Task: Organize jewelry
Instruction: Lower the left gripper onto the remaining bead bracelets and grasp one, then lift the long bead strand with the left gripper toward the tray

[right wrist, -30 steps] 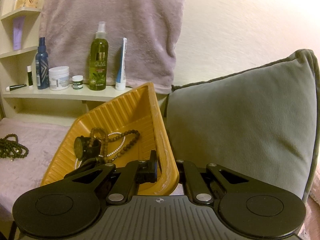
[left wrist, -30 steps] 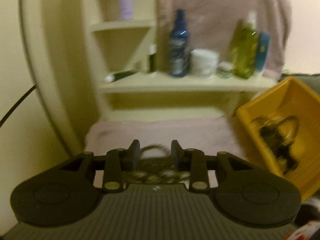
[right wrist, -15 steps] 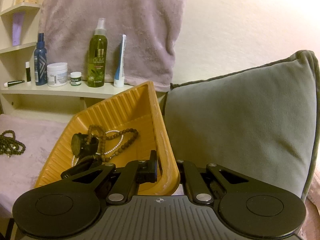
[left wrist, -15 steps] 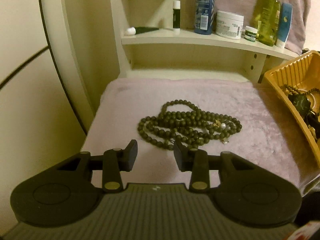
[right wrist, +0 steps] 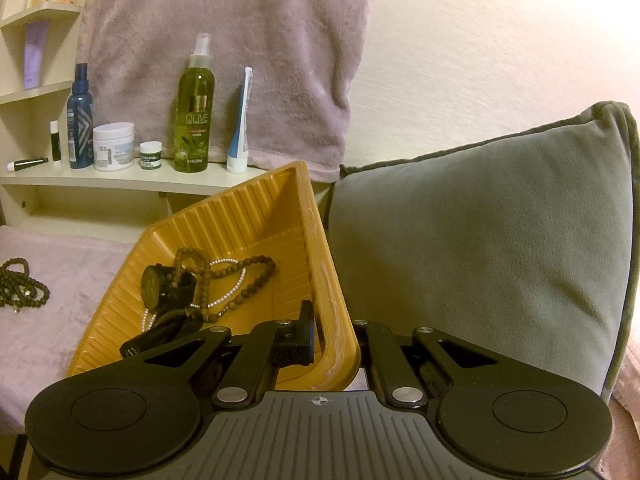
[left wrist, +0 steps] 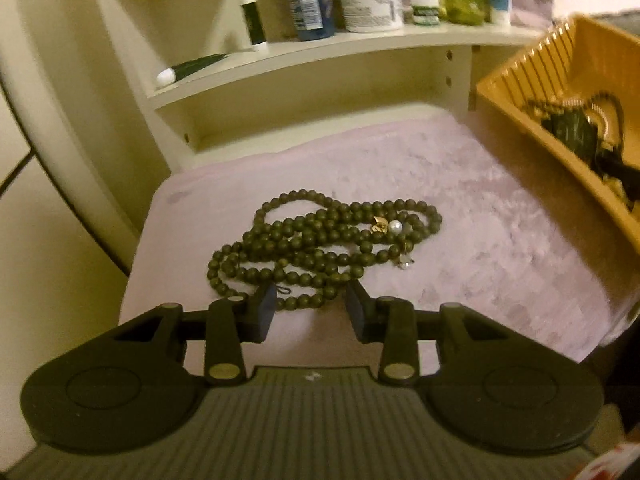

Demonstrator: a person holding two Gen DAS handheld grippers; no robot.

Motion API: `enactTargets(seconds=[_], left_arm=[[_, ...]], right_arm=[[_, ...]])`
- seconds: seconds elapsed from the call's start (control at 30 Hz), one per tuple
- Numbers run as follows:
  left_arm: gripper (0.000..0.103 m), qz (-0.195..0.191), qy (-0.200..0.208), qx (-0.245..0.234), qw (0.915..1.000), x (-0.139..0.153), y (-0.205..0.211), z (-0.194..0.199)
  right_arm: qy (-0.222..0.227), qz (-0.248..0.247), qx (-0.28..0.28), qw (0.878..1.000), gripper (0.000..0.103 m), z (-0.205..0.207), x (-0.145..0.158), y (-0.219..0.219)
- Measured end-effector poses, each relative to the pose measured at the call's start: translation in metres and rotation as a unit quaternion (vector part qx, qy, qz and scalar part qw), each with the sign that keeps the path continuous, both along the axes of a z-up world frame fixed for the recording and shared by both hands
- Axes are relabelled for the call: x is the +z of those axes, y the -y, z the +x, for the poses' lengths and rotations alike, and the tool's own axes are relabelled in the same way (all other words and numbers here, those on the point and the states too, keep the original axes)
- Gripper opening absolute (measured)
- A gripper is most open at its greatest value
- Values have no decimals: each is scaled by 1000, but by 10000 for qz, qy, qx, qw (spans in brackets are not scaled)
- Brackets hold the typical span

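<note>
A long dark green bead necklace (left wrist: pixel 320 246) lies coiled on the pink fuzzy cloth (left wrist: pixel 500 248); it also shows at the left edge of the right wrist view (right wrist: pixel 20 286). My left gripper (left wrist: pixel 310 300) is open just above its near loops. My right gripper (right wrist: pixel 334 332) is shut on the near wall of the tilted yellow tray (right wrist: pixel 248 220), one finger inside and one outside. The tray holds a black watch (right wrist: pixel 160 290), brown beads (right wrist: pixel 248 284) and a pearl strand (right wrist: pixel 226 296). The tray also shows at the right of the left wrist view (left wrist: pixel 532 120).
A cream shelf (right wrist: pixel 120 178) behind holds a green spray bottle (right wrist: pixel 194 120), a blue bottle (right wrist: pixel 80 120), white jars and tubes. A pink towel (right wrist: pixel 224 40) hangs on the wall. A grey-green pillow (right wrist: pixel 480 248) stands right of the tray.
My left gripper has tilted down and moved closer to the green necklace, its fingers now at the near loops. The right gripper still holds the tray, nearly unmoved.
</note>
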State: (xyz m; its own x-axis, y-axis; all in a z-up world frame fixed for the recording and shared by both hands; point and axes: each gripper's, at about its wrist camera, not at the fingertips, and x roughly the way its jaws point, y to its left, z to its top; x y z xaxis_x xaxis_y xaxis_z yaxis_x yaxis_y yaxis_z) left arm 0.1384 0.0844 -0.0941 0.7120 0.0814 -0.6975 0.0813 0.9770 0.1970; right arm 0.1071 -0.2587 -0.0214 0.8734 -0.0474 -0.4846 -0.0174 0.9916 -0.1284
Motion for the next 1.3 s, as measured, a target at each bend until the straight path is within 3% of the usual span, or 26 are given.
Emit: enactTargets(seconds=[0.13,0.43,0.73,1.03,1.3], left_arm=[[6,185,-100,-122,9997,1,-1,4],[6,85,323,-39,9994,38,-18,-3],[6,-42,1146,-239,9931,123,-33,1],[6,-57,1927,-730,9785,211,-12,12],[6,19,2586,-1298,9572,281,25,17]], right_arm=[[-2,7,-1,10000,6,0,0,0],[18,4,13,10000,6,0,1,0],[67,10,37,10000,6,-3,2,-3],[101,18,41,9999,6,-4,3,-5],[108,23,42,9999,6,-5,3,-5]])
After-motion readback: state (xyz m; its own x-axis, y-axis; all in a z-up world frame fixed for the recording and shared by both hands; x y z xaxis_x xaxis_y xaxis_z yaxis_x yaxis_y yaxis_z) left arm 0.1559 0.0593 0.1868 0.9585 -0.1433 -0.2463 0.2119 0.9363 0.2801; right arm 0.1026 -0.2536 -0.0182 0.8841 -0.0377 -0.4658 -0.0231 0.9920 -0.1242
